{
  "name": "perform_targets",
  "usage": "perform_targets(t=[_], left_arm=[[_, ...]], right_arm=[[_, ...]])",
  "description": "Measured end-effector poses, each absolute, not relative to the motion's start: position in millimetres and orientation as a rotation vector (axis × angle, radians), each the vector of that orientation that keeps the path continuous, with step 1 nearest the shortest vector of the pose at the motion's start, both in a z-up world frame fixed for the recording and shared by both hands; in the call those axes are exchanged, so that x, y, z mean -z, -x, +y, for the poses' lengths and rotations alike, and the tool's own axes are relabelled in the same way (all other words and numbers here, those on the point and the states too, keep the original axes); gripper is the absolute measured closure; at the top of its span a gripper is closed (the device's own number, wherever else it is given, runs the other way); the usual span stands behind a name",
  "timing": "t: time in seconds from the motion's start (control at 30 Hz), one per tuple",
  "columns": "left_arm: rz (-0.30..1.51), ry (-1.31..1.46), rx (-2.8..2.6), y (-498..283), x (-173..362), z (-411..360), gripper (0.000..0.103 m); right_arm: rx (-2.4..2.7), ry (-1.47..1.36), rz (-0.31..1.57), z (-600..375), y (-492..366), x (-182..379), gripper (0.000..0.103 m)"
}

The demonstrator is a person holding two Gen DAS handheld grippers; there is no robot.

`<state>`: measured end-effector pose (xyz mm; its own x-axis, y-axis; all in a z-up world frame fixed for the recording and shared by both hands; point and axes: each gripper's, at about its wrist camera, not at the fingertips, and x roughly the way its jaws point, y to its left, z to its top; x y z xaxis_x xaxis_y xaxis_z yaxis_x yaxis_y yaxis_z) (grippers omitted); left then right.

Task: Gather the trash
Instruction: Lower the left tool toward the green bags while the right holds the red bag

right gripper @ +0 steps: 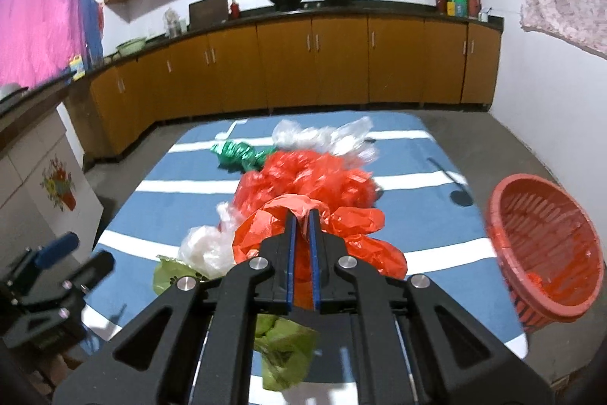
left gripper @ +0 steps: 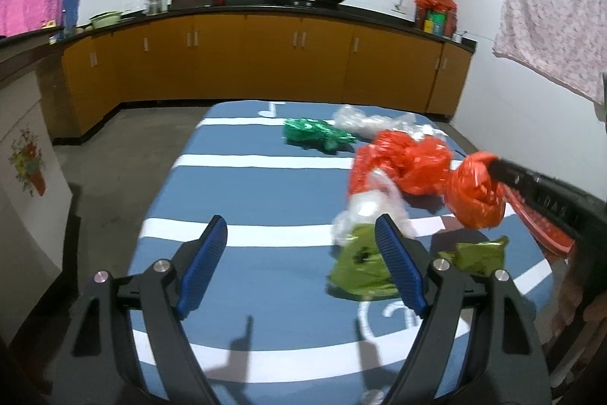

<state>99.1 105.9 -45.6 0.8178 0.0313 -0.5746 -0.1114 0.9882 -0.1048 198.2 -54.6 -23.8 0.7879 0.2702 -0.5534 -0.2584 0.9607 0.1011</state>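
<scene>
My right gripper (right gripper: 302, 213) is shut on a crumpled red plastic bag (right gripper: 353, 238) and holds it above the blue striped table (right gripper: 159, 211); the left wrist view shows that bag (left gripper: 476, 196) hanging from the right gripper (left gripper: 493, 164). My left gripper (left gripper: 303, 234) is open and empty, low over the table. Its right fingertip sits in front of an olive-green wrapper (left gripper: 360, 264). A bigger red bag (left gripper: 402, 166), clear plastic (left gripper: 364, 211) and a green foil wrapper (left gripper: 315, 134) lie on the table.
A red plastic basket (right gripper: 546, 253) sits tilted at the table's right edge. More clear plastic (right gripper: 322, 135) lies at the far side. A second olive wrapper (left gripper: 480, 253) lies near the right edge. Kitchen cabinets (left gripper: 246, 63) run behind the table.
</scene>
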Motion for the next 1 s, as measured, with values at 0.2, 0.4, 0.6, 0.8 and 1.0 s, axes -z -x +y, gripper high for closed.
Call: perform_targets(t=[0.2, 0.4, 0.6, 0.8, 1.0], left_arm=[[0.618, 0.113, -0.001, -104.5, 47.4, 76.0, 0.025], [0.636, 0.131, 0.102, -110.6, 49.5, 45.1, 0.027], [0.676, 0.129, 0.192, -120.4, 55.7, 14.6, 0.037], [0.7, 0.119, 0.228, -124.8, 59.9, -7.7, 0.036], [0.725, 0.093, 0.215, -134.0, 63.8, -22.0, 0.037]], right_arm=[[-0.253, -0.055, 0.571, -78.1, -189.6, 15.6, 0.096], [-0.184, -0.063, 0.553, -110.4, -180.4, 14.2, 0.096], [-0.098, -0.083, 0.555, -147.6, -175.4, 17.2, 0.096], [-0.054, -0.098, 0.568, -168.7, -165.9, 25.2, 0.096], [-0.046, -0.103, 0.57, -174.2, -158.1, 27.8, 0.096]])
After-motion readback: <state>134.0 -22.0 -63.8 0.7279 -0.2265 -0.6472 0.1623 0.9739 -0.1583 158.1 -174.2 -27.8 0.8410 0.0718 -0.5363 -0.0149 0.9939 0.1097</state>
